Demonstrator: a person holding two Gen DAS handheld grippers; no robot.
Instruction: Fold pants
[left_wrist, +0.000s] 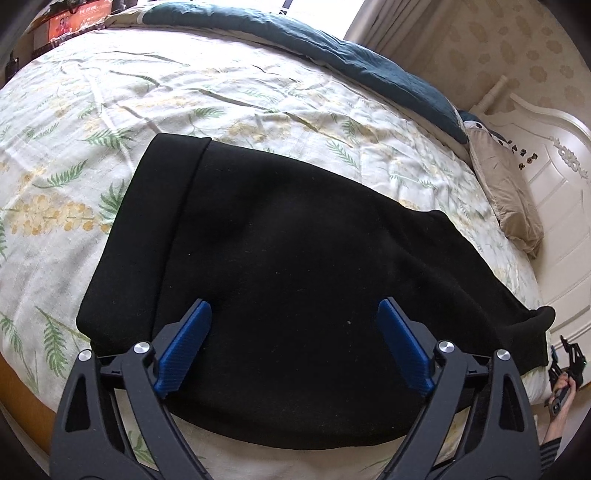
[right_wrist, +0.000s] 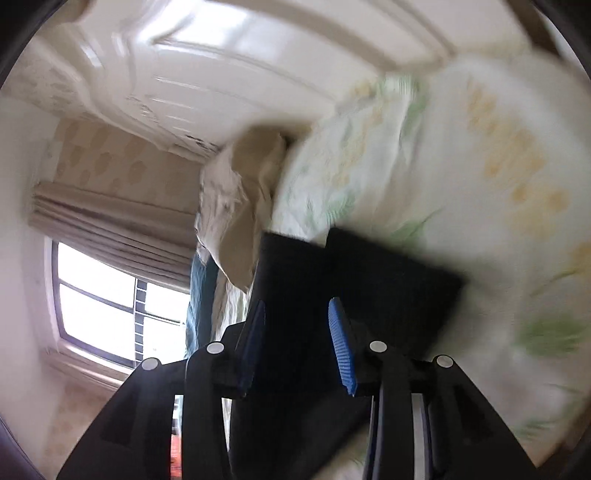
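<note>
The black, soft-knit folded pants (left_wrist: 280, 266) lie flat on the floral-printed white bedspread (left_wrist: 110, 110), directly beneath and ahead of the left gripper (left_wrist: 294, 325), whose blue ribbed pads stand wide apart with nothing clamped. In the blurred right wrist view the right gripper (right_wrist: 297, 325) sits narrowly parted before the pants' dark edge (right_wrist: 369, 280); whether its pads press cloth I cannot tell.
</note>
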